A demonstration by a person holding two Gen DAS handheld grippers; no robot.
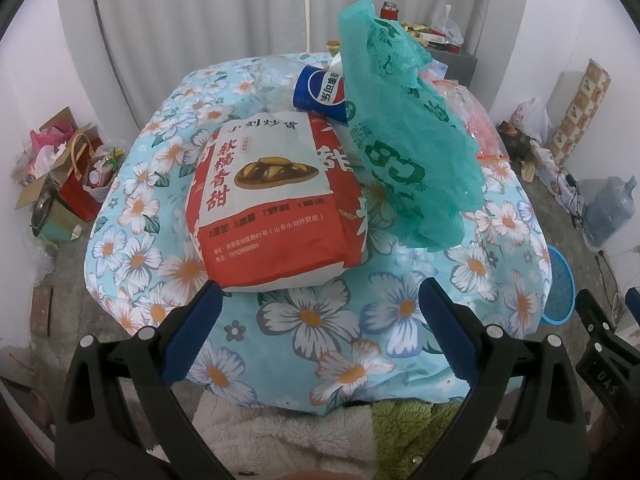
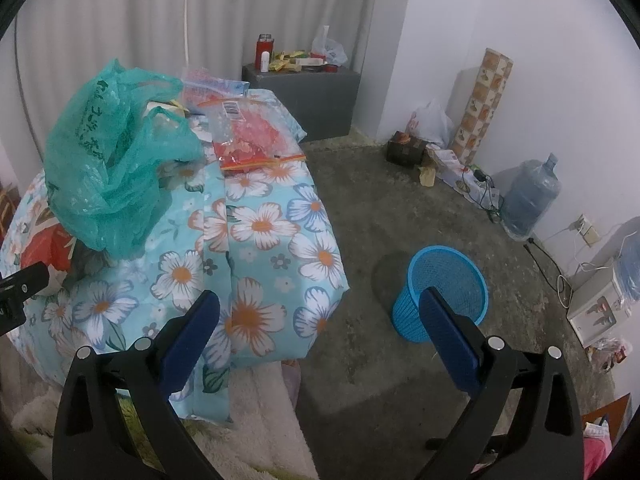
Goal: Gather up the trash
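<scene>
Lying on the blue floral quilt (image 1: 320, 320): red-and-white paper snack bag (image 1: 272, 196) at 12 o'clock of the wide-open, empty left gripper (image 1: 320, 312), crumpled green plastic bag (image 1: 404, 136) at 1 o'clock; right gripper (image 2: 320, 320) likewise agape, blue mesh wastebasket (image 2: 444, 292) at 1 o'clock.

Snack bag (image 1: 272, 200): "软糯香甜" in red, top line approx "小刘炒货", addr line w/ "61号 (山东小刘炒货店)", phone digits too blurred. Pepsi logo seen on blue cup (image 1: 320, 94). "DAS" read on right gripper (image 1: 608, 376) body.
</scene>
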